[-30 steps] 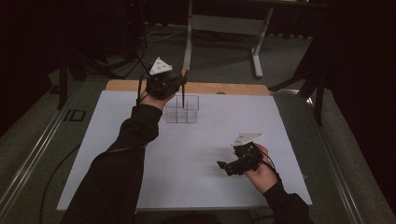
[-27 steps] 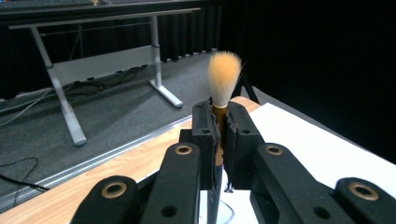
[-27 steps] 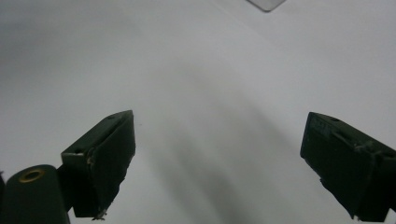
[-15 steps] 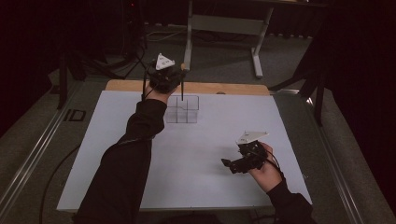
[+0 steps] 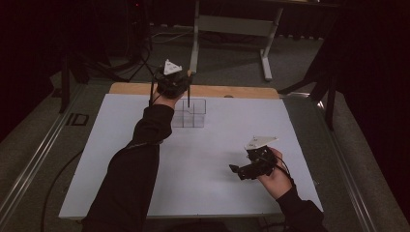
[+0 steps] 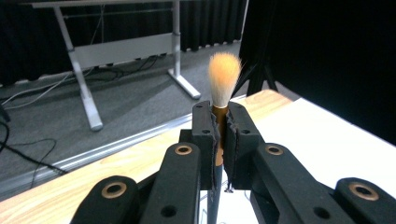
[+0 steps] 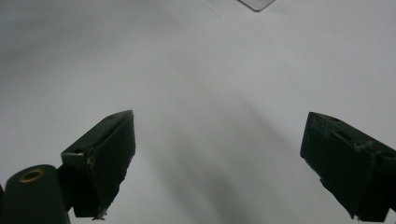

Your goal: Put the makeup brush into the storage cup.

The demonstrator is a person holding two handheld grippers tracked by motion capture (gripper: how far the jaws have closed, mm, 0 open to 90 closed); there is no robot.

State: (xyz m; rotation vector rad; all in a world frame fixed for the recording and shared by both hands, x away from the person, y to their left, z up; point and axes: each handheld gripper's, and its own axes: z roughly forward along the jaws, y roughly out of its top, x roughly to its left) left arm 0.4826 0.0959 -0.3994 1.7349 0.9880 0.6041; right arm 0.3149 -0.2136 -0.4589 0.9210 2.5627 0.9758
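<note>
- Down goes the left gripper (image 5: 186,87) since a second ago, sinking at the far side of the table (image 5: 121,159), while the right gripper (image 5: 237,171) holds its spot at the near right.
- Left jaws are clamped tight on a brush (image 6: 223,84), gripping it by the brown ferrule, with the pale orange bristles standing upright above the jaws.
- From the high view, the brush's dark handle hangs straight down from that gripper over a clear compartment box (image 5: 189,113) at the far middle of the white table sheet.
- Whether the handle tip touches the box, I cannot tell.
- Right jaws stand wide apart with nothing between them, just bare white sheet below.
- Right hand (image 5: 273,175) rests low over the sheet, well apart from the box and the brush.
</note>
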